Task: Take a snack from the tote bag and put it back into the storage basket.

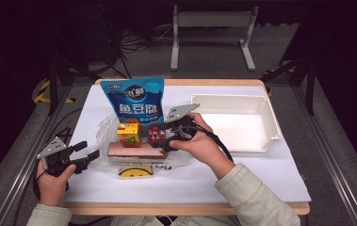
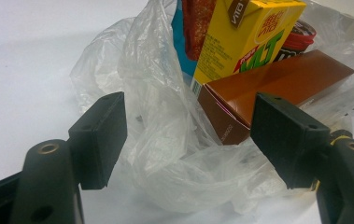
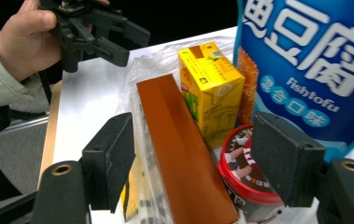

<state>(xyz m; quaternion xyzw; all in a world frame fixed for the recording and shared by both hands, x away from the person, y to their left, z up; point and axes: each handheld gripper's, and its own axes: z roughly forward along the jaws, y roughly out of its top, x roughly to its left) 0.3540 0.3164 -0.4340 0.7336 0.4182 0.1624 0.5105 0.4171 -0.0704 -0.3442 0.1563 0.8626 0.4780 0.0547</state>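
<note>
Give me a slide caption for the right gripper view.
Open hand-held gripper over a brown carton, yellow juice box, red-lidded cup and blue fish tofu bag.

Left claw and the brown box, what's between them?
Crumpled clear plastic bag lies between the open left claw and the brown box, in the left gripper view.

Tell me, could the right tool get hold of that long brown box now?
Probably yes: the right tool is open just beside the brown box, whose top lies bare, with only thin plastic bag around it.
</note>
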